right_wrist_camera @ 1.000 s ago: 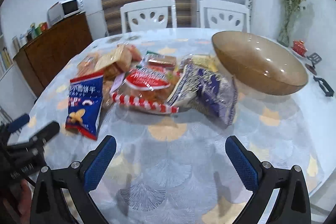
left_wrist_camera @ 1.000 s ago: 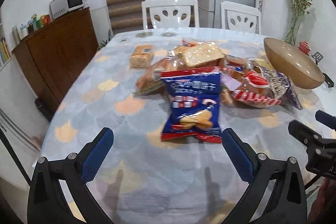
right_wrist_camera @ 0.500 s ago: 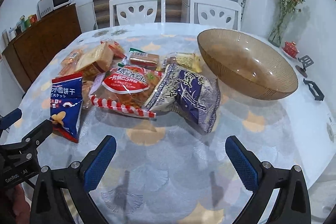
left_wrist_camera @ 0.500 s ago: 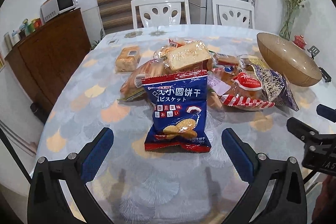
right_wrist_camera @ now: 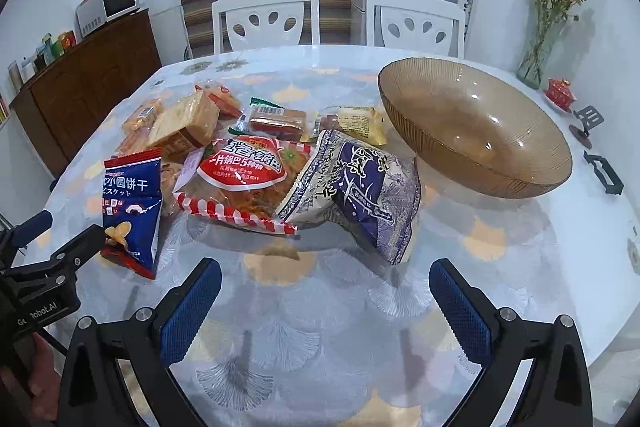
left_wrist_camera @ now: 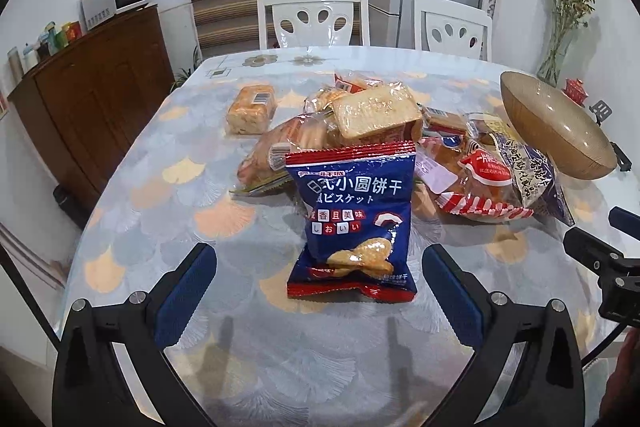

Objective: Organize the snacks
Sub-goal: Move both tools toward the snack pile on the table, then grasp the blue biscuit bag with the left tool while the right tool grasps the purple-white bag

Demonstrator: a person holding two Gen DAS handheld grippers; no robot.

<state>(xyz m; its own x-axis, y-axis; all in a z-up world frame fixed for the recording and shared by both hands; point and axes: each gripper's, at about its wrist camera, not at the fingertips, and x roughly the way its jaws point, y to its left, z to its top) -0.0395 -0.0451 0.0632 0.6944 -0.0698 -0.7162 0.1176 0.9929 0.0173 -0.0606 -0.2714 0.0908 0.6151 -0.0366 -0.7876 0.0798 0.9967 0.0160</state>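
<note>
Two handheld tools are held side by side, both pointing forward. The left tool (left_wrist_camera: 318, 291) has its two blue-padded fingers (left_wrist_camera: 186, 293) spread wide apart, gripping nothing. The right tool (right_wrist_camera: 326, 307) is likewise spread wide, its blue pads (right_wrist_camera: 460, 311) apart and gripping nothing. Each tool appears at the edge of the other's view, close alongside. A bit of the person's hand (right_wrist_camera: 38, 383) shows behind the left tool.

Each black tool (left_wrist_camera: 318, 291) carries blue textured finger pads (right_wrist_camera: 191, 311), silver screws and white lettering.
</note>
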